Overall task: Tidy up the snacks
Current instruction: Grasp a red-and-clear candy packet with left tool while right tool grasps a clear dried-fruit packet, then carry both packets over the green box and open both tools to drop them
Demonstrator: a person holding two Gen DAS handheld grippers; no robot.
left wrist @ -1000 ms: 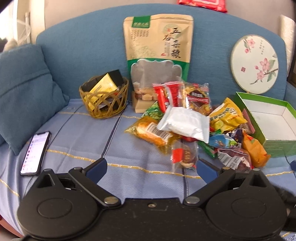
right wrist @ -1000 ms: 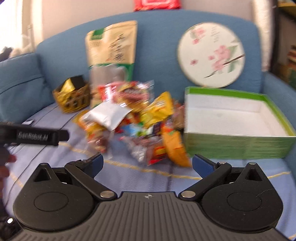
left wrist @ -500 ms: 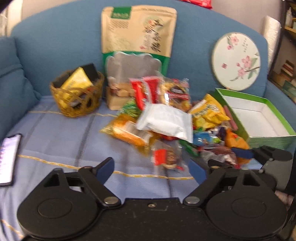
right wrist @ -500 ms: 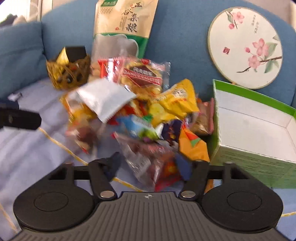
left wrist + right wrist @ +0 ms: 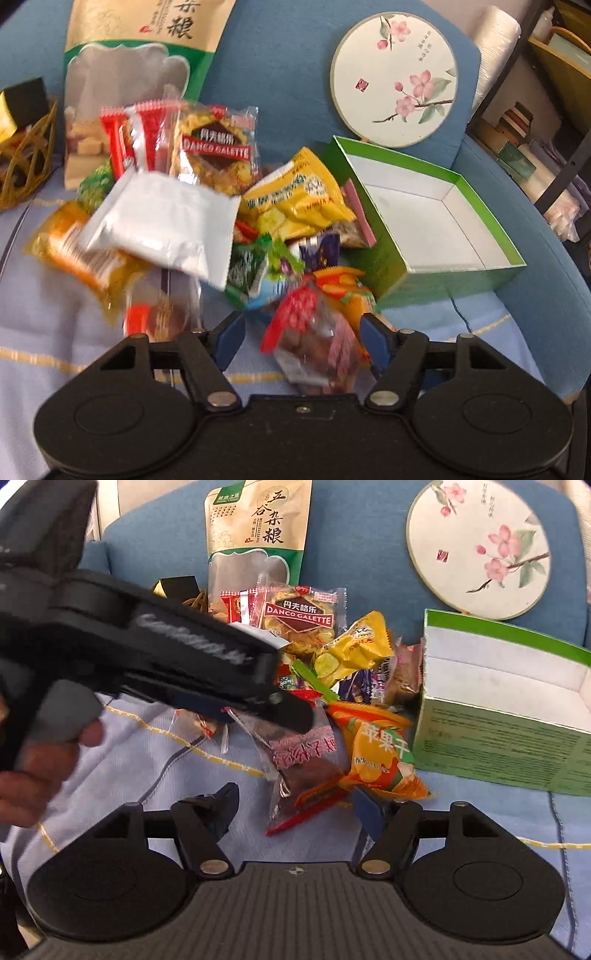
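The left gripper stands with its jaws wide, one finger on each side of a clear packet of dark red-brown sweets that lies at the near edge of the snack pile. The pads do not seem to press the wrapper yet, though blur makes that hard to settle. Straddling the packet this way reads as the setup for a pinch across its crinkled body.

The right gripper is also spread wide and holds nothing. The same packet lies just ahead of its fingers, with an orange dried-fruit pouch touching it on the right. The body of the left tool crosses in from the upper left of the right wrist view, its tip over the packet's top, so both tools crowd one item; the right one probably waits.

One green box sits open and empty ahead and to the right of the left gripper, its near wall beside the pile. That makes it the likely place for the snacks. One tall grain pouch leans against the sofa back far ahead on the left, with one wicker basket beside it and one round painted fan far right. The loose packets number about a dozen; overlap forbids an exact count.
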